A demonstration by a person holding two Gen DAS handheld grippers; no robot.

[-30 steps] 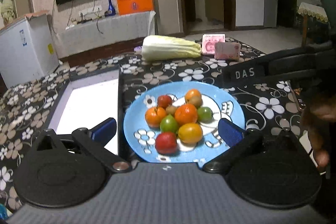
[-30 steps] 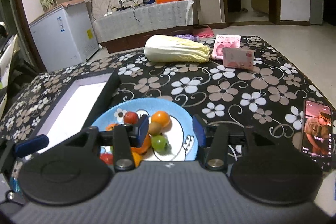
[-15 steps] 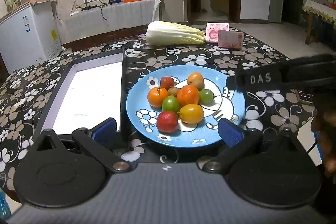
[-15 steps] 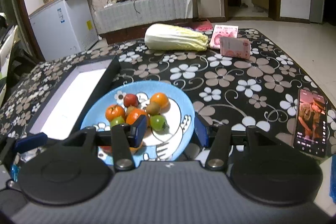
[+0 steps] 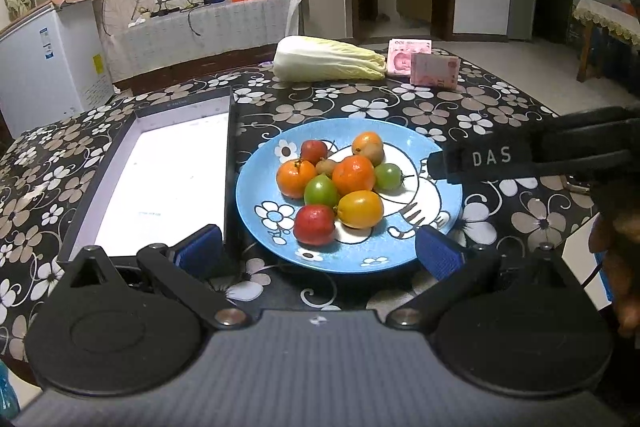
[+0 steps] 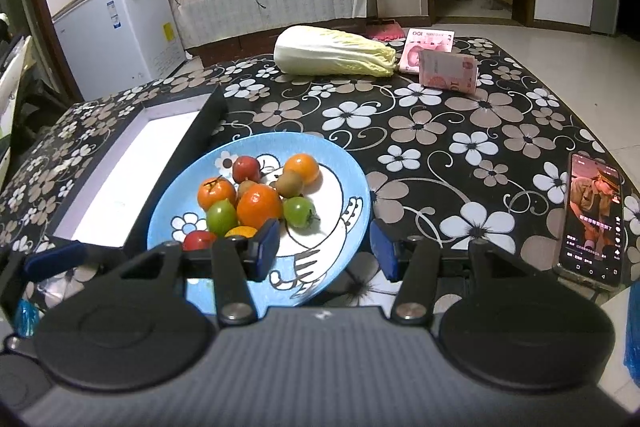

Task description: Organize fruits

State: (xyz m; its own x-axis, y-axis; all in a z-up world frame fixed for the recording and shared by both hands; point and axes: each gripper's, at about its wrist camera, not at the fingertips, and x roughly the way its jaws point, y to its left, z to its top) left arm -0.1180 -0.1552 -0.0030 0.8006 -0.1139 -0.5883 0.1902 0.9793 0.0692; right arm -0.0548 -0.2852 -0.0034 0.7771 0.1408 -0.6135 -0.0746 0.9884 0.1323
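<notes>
Nine fruits (image 5: 340,185) ahead (plated), btwn spread jaws

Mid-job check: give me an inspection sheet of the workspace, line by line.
Surface: table under a black floral cloth.
Job's things: blue plate with a pile of fruit, red, orange, green and yellow; open box with a white inside, left of the plate, no fruit seen in it.
Clutter: cabbage, banknotes, lit phone at the right edge.
Grippers: left claw open, at the plate's near rim, holding nothing; right claw open over the plate's near right side, holding nothing.
Cables: none on the table; wires on the far TV bench.
Surroundings: TV, orange bag, white freezer.
</notes>
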